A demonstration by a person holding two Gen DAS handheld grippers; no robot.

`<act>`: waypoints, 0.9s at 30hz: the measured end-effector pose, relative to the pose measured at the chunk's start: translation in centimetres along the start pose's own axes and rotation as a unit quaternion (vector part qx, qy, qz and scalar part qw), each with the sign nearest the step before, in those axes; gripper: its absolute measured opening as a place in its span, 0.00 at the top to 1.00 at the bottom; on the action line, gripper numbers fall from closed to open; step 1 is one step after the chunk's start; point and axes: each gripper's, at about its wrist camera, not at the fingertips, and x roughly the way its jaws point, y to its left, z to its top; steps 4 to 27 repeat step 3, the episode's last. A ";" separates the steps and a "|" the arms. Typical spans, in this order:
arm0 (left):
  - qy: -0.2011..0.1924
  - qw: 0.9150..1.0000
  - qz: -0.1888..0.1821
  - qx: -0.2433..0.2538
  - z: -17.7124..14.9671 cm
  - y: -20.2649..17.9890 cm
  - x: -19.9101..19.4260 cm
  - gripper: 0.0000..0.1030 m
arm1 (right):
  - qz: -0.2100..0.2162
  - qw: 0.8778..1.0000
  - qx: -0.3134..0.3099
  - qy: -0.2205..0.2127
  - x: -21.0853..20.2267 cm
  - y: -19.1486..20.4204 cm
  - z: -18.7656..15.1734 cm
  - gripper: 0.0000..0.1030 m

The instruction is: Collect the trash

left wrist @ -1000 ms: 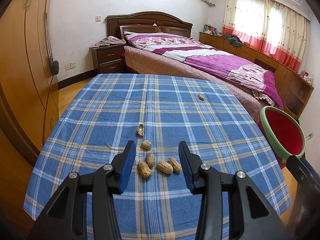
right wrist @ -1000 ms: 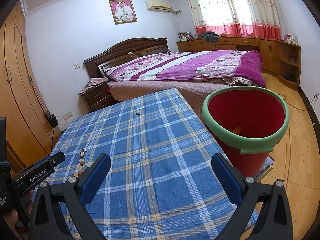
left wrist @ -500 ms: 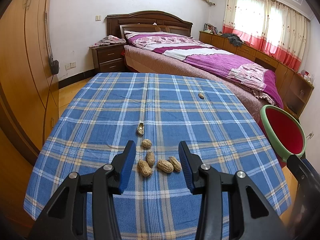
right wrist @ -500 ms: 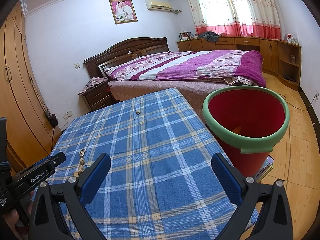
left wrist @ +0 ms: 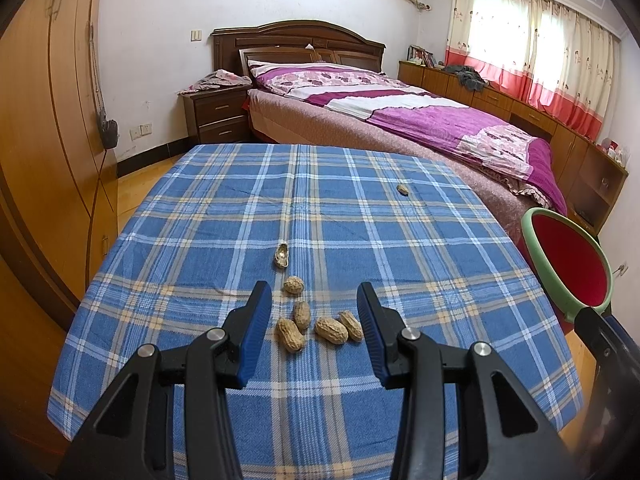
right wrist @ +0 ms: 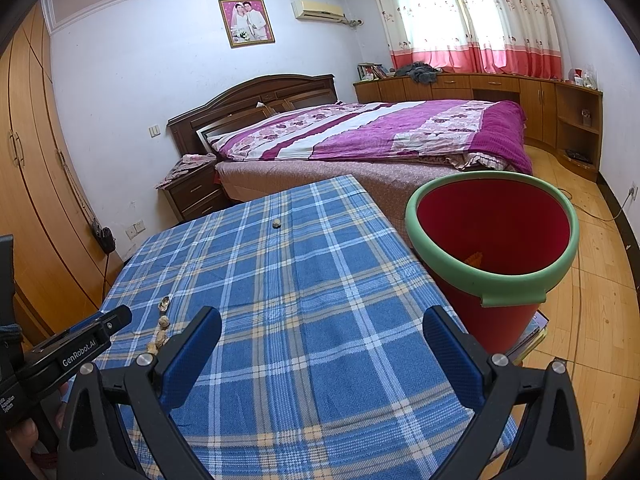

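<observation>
Several peanut shells (left wrist: pixel 312 322) lie in a cluster on the blue plaid tablecloth (left wrist: pixel 360 240), with a split shell (left wrist: pixel 281 255) just beyond them and one lone shell (left wrist: pixel 402 189) far off. My left gripper (left wrist: pixel 314 304) is open and empty, its jaws either side of the cluster, a little above it. My right gripper (right wrist: pixel 322 330) is open and empty over the table's right part. A red bucket with a green rim (right wrist: pixel 492 248) stands beside the table's right edge. The cluster (right wrist: pixel 160 336) and lone shell (right wrist: pixel 276 223) also show in the right wrist view.
A bed with a purple cover (left wrist: pixel 400 116) stands just beyond the table. A wooden wardrobe (left wrist: pixel 44 128) runs along the left, a nightstand (left wrist: pixel 216 116) at the back. Wooden floor (right wrist: pixel 600 280) lies right of the bucket.
</observation>
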 end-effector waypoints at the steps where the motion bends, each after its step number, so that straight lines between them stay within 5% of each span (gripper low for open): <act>1: 0.001 1.000 0.000 0.000 0.0 0.0 0.0 0.57 | 0.000 1.000 0.000 0.000 0.0 0.0 0.0 0.00; 27: 0.005 1.000 0.000 0.000 -0.2 0.1 0.1 0.57 | 0.000 1.000 0.000 0.001 0.0 0.0 0.0 0.00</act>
